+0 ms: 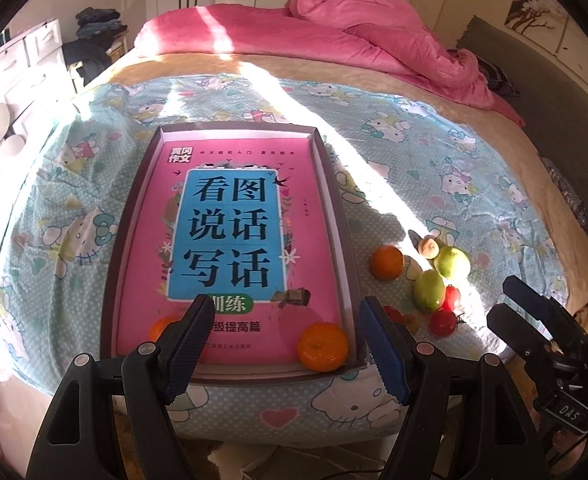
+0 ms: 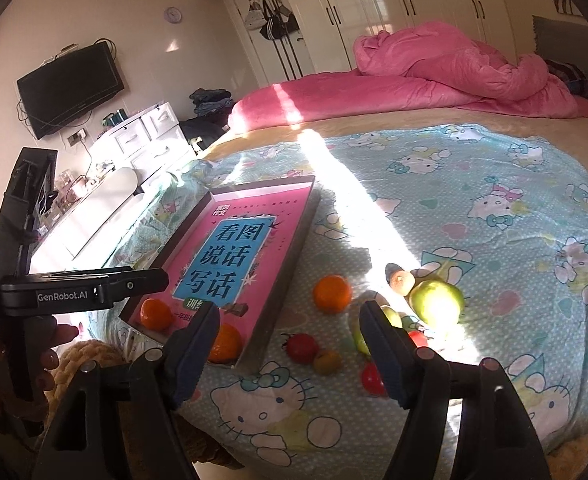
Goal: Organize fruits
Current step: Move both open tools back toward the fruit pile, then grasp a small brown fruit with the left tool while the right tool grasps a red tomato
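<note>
Tray (image 1: 134, 216) lengthwise away, two oranges (image 1: 323, 346) inside.

i see a shallow tray (image 1: 336, 216) lying flat on the bed, a pink book cover with a blue panel filling its floor; two oranges sit inside at the near end, one orange (image 1: 323, 346) in the near right corner, the other orange (image 2: 156, 313) at the near left corner; a third orange (image 1: 387, 262) lies outside, just beside the tray's right wall; past it a small brownish fruit (image 1: 427, 246) touches a big green fruit (image 1: 452, 262) in sunlight; a second green fruit (image 1: 429, 290) lies nearer, with a red tomato (image 1: 443, 322) just beside it; another red tomato (image 2: 302, 346) with a stem touches a small yellowish-brown fruit (image 2: 327, 361).
</note>
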`<action>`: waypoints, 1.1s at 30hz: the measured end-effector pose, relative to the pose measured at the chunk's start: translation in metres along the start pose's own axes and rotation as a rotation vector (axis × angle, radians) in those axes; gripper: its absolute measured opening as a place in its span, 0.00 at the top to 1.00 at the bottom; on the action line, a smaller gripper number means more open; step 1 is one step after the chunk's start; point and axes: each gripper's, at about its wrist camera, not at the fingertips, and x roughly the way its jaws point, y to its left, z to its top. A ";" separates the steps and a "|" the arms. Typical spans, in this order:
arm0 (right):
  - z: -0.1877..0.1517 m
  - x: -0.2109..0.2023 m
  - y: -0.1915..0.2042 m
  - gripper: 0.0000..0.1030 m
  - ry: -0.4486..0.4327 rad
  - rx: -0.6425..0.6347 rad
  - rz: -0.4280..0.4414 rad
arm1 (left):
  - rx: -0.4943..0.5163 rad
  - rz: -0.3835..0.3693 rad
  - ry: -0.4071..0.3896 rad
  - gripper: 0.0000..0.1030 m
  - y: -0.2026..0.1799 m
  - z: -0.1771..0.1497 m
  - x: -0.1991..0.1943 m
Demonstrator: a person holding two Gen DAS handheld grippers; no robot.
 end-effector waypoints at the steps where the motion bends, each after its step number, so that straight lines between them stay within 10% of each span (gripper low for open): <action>1: 0.001 -0.002 -0.004 0.30 -0.004 0.008 -0.006 | 0.009 -0.003 0.000 0.26 -0.004 0.000 0.000; 33: -0.022 -0.010 -0.082 0.30 0.075 0.145 -0.154 | 0.344 -0.074 0.101 0.26 -0.115 -0.029 0.031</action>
